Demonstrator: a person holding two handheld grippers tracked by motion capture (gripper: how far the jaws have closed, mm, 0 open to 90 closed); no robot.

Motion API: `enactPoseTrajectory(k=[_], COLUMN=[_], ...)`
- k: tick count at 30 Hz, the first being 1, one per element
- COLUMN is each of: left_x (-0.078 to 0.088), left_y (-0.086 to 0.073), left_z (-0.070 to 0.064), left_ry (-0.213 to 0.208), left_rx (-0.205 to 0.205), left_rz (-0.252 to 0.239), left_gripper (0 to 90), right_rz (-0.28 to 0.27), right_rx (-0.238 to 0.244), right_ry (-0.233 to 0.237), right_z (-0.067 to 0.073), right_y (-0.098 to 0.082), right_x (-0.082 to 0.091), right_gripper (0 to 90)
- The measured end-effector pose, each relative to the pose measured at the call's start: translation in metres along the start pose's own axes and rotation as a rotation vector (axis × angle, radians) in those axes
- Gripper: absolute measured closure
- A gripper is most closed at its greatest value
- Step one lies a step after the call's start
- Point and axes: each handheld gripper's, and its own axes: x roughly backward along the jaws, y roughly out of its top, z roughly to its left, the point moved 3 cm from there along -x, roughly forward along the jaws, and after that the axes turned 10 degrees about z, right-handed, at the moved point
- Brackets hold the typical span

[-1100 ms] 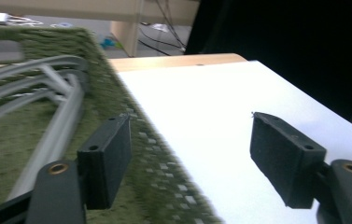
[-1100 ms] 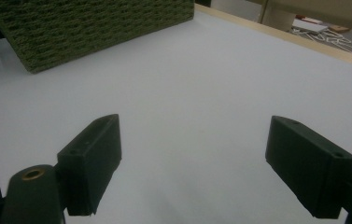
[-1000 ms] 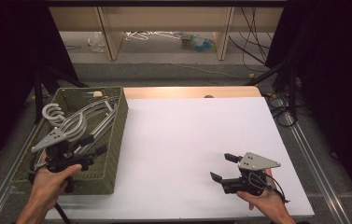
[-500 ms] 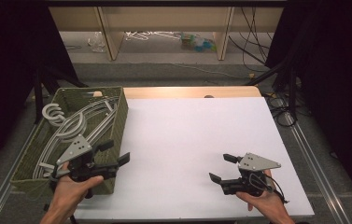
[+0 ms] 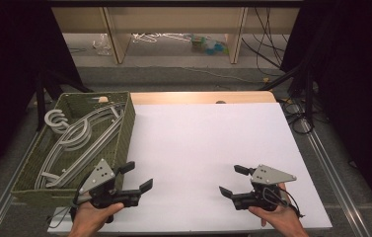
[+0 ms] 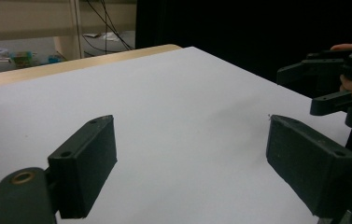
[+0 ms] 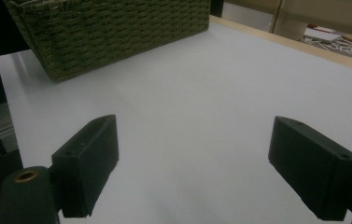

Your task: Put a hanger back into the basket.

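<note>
A green woven basket (image 5: 124, 129) stands at the table's left side and holds several grey plastic hangers (image 5: 77, 140). My left gripper (image 5: 137, 176) hovers low over the white table (image 5: 208, 143) just right of the basket's near corner, jaws wide open and empty. In the left gripper view its gap (image 6: 190, 154) frames bare white surface, with the other gripper (image 6: 332, 84) at the far right. My right gripper (image 5: 233, 180) rests near the front right of the table, open and empty. The right gripper view looks between its jaws (image 7: 192, 163) toward the basket (image 7: 113, 32).
Metal rails (image 5: 331, 163) run along both sides of the table. Dark tripod legs (image 5: 43, 84) stand behind the basket. Cables (image 5: 297, 111) trail off the far right edge. A wooden shelf unit (image 5: 173, 19) stands beyond, with loose items (image 5: 208, 44) on the floor.
My left gripper has moved right, from over the basket's near end out above the white table. The right gripper has barely moved.
</note>
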Motion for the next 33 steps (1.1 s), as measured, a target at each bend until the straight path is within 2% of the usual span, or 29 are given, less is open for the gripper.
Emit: enactPoseTrajectory(k=[1, 3, 5, 7, 8, 9, 12, 13, 15, 21, 24, 25, 26, 28, 29, 30, 33], left_x=[-0.001, -0.002, -0.002, -0.001, -0.001, -0.003, -0.002, -0.002, -0.001, -0.001, -0.001, -0.002, -0.002, -0.003, -0.003, -0.003, -0.003], left_y=[-0.003, -0.006, -0.008, -0.010, -0.010, -0.012, -0.012, -0.012, -0.012, -0.012, -0.012, -0.012, -0.013, -0.013, -0.013, -0.013, -0.012], left_z=[0.000, 0.000, -0.001, -0.002, 0.000, -0.001, 0.001, 0.001, 0.000, 0.001, 0.002, 0.003, 0.002, 0.002, 0.002, 0.003, 0.003], left_ry=[0.008, 0.001, 0.009, 0.020, 0.024, 0.024, 0.031, 0.032, 0.032, 0.028, 0.036, 0.035, 0.032, 0.036, 0.036, 0.033, 0.029], left_rx=[-0.011, -0.040, -0.054, -0.051, -0.092, -0.080, -0.094, -0.093, -0.092, -0.073, -0.076, -0.078, -0.056, -0.043, -0.043, -0.069, -0.076], left_rz=[0.006, 0.012, 0.000, -0.011, -0.005, -0.008, 0.002, -0.002, 0.000, -0.004, -0.002, -0.001, -0.002, -0.002, -0.002, -0.001, -0.003], left_gripper=[15.9, 15.9, 15.9, 15.9, 15.9, 15.9, 15.9, 15.9, 15.9, 15.9, 15.9, 15.9, 15.9, 15.9, 15.9, 15.9, 15.9], right_rz=[-0.001, -0.002, -0.009, -0.027, -0.027, -0.031, -0.050, -0.057, -0.047, -0.053, -0.051, -0.066, -0.067, -0.052, -0.052, -0.048, -0.053], right_rx=[-0.005, -0.004, -0.018, -0.020, -0.034, -0.041, -0.065, -0.072, -0.081, -0.071, -0.079, -0.079, -0.080, -0.076, -0.076, -0.071, -0.076], right_ry=[0.015, -0.003, 0.010, -0.006, -0.002, -0.011, -0.015, -0.032, -0.028, -0.025, -0.024, -0.022, -0.022, -0.032, -0.032, -0.034, -0.033], right_z=[0.001, 0.003, 0.005, 0.004, 0.004, 0.004, 0.002, 0.001, 0.000, 0.001, 0.001, 0.001, 0.001, 0.000, 0.000, 0.000, 0.000], right_y=[0.000, -0.002, -0.003, -0.005, -0.007, -0.008, -0.012, -0.013, -0.014, -0.014, -0.014, -0.014, -0.014, -0.014, -0.014, -0.015, -0.015], right_x=[0.000, 0.003, 0.007, 0.011, 0.013, 0.016, 0.021, 0.022, 0.023, 0.022, 0.022, 0.021, 0.021, 0.022, 0.022, 0.022, 0.020], right_gripper=[16.9, 16.6, 16.3, 16.0, 15.9, 15.8, 15.8, 15.7, 15.6, 15.6, 15.6, 15.6, 15.7, 15.6, 15.6, 15.7, 15.7])
